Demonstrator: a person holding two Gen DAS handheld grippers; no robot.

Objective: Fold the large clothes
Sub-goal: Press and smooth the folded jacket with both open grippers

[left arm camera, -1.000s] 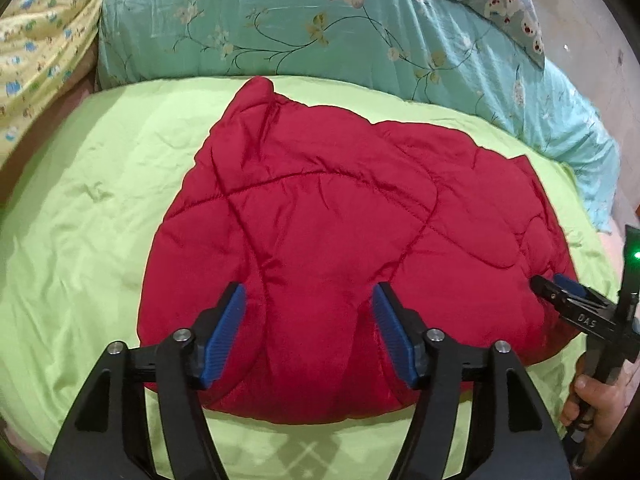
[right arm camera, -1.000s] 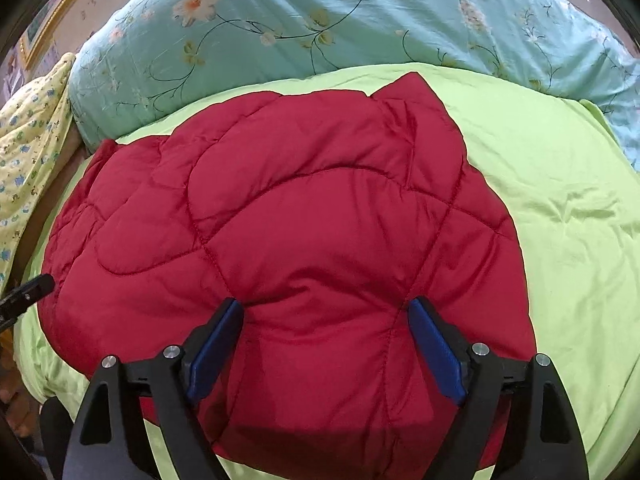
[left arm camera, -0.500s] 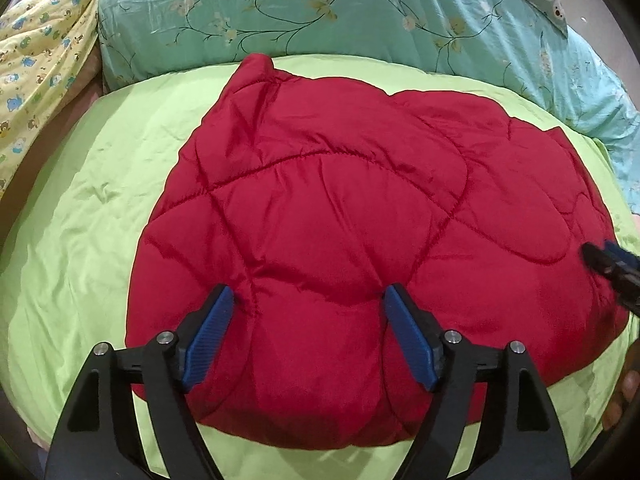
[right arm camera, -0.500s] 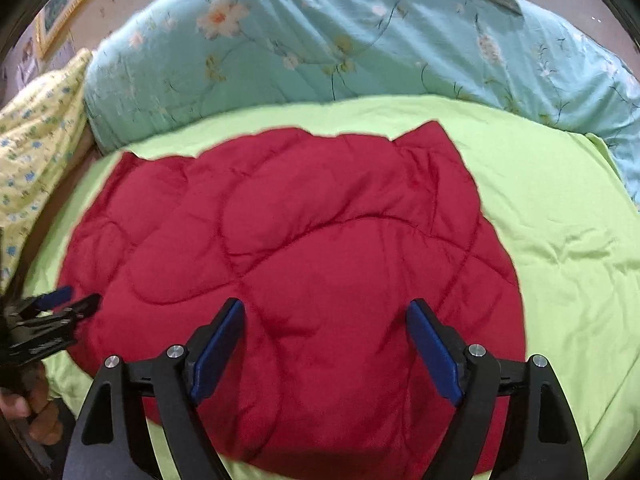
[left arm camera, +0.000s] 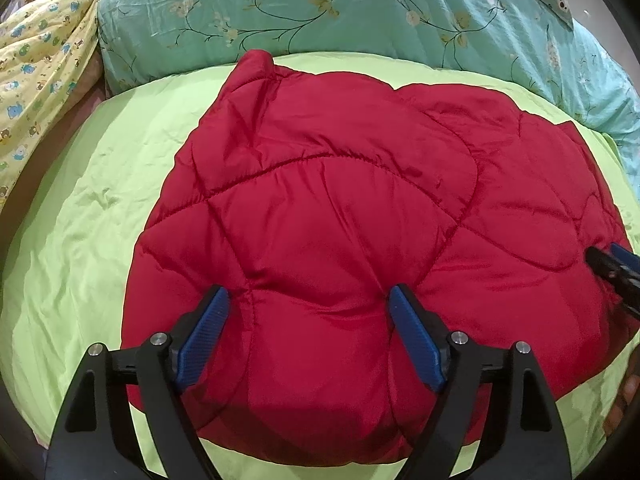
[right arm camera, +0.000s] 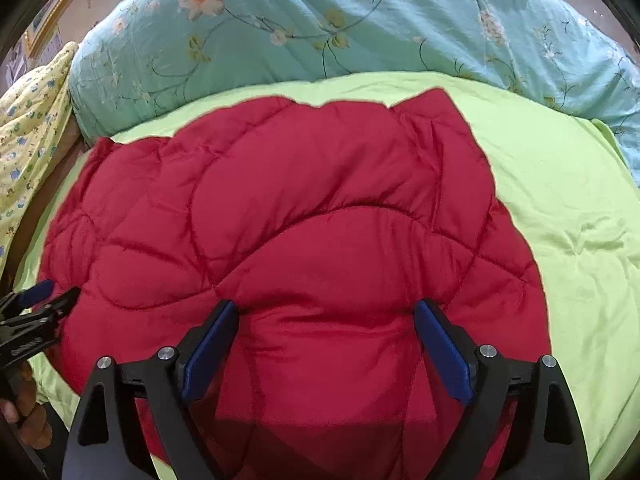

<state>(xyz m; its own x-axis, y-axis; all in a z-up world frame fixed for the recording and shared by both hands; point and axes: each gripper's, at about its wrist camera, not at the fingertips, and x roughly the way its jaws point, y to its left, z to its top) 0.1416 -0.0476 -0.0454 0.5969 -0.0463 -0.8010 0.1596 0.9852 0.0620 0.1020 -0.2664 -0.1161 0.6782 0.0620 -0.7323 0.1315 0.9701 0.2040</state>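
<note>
A red quilted padded garment (left arm camera: 344, 216) lies spread on the lime-green bed cover (left arm camera: 76, 232); it also shows in the right wrist view (right arm camera: 304, 224). My left gripper (left arm camera: 308, 300) is open over its near left part, blue pads wide apart with nothing between them. My right gripper (right arm camera: 326, 314) is open over its near right part, also empty. Each gripper shows at the edge of the other's view: the right gripper's tip (left arm camera: 612, 268) at the garment's right side, the left gripper (right arm camera: 36, 308) at its left edge.
A teal floral duvet (left arm camera: 320, 12) is bunched along the far side of the bed (right arm camera: 320, 32). A yellow printed blanket (left arm camera: 36, 72) lies at the far left. The green cover (right arm camera: 568, 208) extends to the right of the garment.
Both grippers stayed open and shifted slightly forward over the garment. The garment looks a little larger in both views; it has not been taken hold of.
</note>
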